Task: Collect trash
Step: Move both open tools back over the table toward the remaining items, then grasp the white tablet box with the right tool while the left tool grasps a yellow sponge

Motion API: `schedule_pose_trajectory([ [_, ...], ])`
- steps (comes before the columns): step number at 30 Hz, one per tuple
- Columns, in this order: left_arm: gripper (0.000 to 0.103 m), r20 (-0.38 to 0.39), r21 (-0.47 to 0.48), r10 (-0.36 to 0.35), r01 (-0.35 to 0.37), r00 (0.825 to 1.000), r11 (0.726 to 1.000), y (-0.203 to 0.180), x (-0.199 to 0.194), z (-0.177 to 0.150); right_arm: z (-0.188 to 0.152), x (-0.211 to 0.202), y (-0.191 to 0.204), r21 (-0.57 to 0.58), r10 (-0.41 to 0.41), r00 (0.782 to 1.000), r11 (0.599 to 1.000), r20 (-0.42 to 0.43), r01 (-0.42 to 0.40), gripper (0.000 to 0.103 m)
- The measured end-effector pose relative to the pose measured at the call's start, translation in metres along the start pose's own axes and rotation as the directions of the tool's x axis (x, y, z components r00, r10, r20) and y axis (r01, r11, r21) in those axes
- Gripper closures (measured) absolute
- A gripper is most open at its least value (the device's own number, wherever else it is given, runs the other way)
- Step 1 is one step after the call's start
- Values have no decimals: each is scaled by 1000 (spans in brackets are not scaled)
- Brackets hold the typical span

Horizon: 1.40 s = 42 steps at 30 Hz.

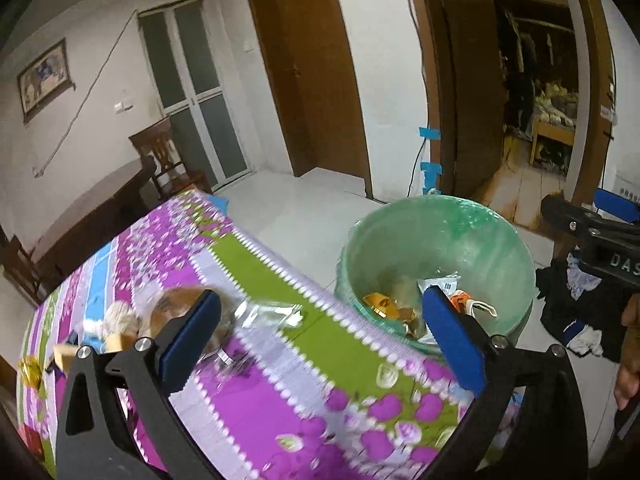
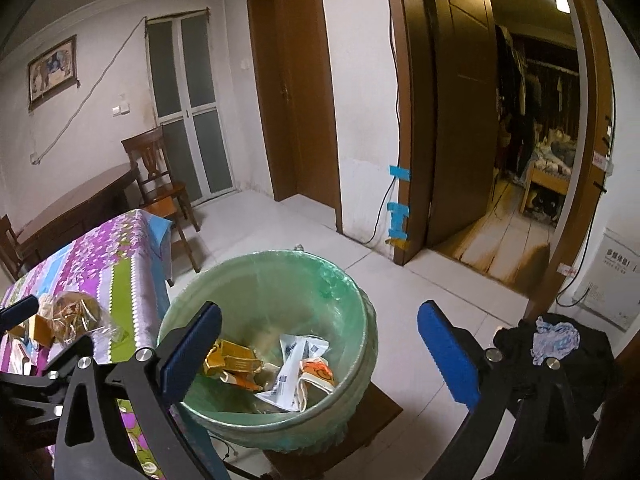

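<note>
Trash (image 2: 280, 364), gold and white wrappers, lies in the green-lined bin (image 2: 344, 280); lettering unreadable. Left gripper (image 1: 320, 332) and right gripper (image 2: 320, 344) gape empty.

home: wooden doors (image 2: 298, 80), dining chair (image 2: 158, 184), framed picture (image 2: 52, 70).

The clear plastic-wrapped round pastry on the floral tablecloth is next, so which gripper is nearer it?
Left. The left gripper hangs open over the tablecloth with the pastry by its left finger; the right gripper, also open, is over the green-lined bin.
</note>
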<state>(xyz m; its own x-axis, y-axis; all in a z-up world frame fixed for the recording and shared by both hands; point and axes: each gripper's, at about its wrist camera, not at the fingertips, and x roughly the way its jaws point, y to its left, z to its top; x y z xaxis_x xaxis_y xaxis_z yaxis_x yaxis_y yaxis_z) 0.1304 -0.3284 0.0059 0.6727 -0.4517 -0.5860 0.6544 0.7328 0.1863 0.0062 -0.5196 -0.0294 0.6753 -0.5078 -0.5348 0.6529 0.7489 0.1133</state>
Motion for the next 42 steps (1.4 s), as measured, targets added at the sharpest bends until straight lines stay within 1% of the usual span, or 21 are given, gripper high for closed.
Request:
schedule_pose_trajectory([
  [5, 6, 0, -66, 0, 0, 1000, 998, 34, -21, -25, -3, -18, 23, -37, 9, 999, 999, 43, -7, 5],
  [9, 6, -9, -144, 24, -25, 1000, 989, 75, -38, -53, -7, -29, 51, -85, 50, 997, 995, 59, -45, 5],
  [12, 6, -21, -206, 53, -56, 998, 977, 105, -50, -74, -14, -37, 82, -150, 156, 987, 977, 43, -148, 5],
  [15, 6, -46, -275, 107, -116, 993, 954, 142, -68, -103, -25, -49, 124, -263, 269, 963, 931, 18, -255, 5],
  [18, 6, -85, -340, 163, -182, 983, 923, 176, -86, -136, -40, -60, 175, -375, 404, 914, 841, -41, -389, 5],
  [20, 6, -117, -375, 196, -226, 974, 899, 195, -101, -160, -47, -66, 201, -419, 469, 880, 786, -73, -454, 5],
  [21, 6, -128, -385, 202, -236, 971, 892, 200, -106, -167, -52, -71, 221, -455, 518, 849, 735, -99, -502, 5],
  [23, 6, -150, -420, 211, -255, 966, 871, 213, -119, -185, -59, -75, 249, -495, 584, 798, 655, -148, -571, 5],
  [25, 6, -153, -450, 212, -259, 965, 854, 221, -133, -199, -66, -79, 288, -553, 647, 728, 530, -226, -643, 5],
  [26, 6, -151, -461, 211, -257, 966, 849, 227, -137, -204, -70, -80, 308, -575, 673, 685, 454, -279, -681, 5],
  [27, 6, -147, -472, 209, -254, 967, 845, 230, -143, -209, -75, -83, 324, -588, 686, 656, 400, -317, -703, 5],
  [29, 6, -140, -483, 205, -248, 969, 840, 234, -152, -216, -83, -80, 360, -614, 687, 613, 302, -391, -729, 5],
  [31, 6, -134, -489, 208, -247, 969, 837, 237, -161, -222, -91, -72, 390, -623, 666, 592, 239, -453, -745, 5],
  [32, 6, -132, -491, 209, -247, 969, 835, 237, -163, -224, -92, -67, 404, -626, 654, 589, 220, -475, -748, 5],
  [34, 6, -131, -507, 205, -244, 970, 827, 242, -167, -229, -96, -53, 427, -629, 627, 598, 214, -498, -748, 6],
  [35, 6, -132, -517, 201, -240, 971, 821, 245, -168, -231, -97, -45, 438, -619, 613, 596, 212, -518, -756, 7],
  [37, 6, -136, -530, 198, -240, 971, 813, 249, -167, -234, -100, -29, 452, -600, 584, 595, 218, -552, -770, 18],
  [38, 6, -138, -533, 200, -242, 970, 811, 251, -166, -235, -102, -21, 457, -594, 565, 601, 225, -566, -772, 21],
  [40, 6, -138, -538, 202, -245, 970, 806, 255, -164, -233, -109, -7, 462, -579, 532, 603, 238, -594, -780, 36],
  [41, 6, -137, -539, 206, -247, 969, 805, 256, -164, -231, -111, -4, 463, -594, 539, 619, 248, -571, -765, 38],
  [42, 6, -131, -542, 213, -250, 968, 802, 258, -163, -228, -115, -3, 463, -596, 540, 618, 245, -571, -765, 52],
])
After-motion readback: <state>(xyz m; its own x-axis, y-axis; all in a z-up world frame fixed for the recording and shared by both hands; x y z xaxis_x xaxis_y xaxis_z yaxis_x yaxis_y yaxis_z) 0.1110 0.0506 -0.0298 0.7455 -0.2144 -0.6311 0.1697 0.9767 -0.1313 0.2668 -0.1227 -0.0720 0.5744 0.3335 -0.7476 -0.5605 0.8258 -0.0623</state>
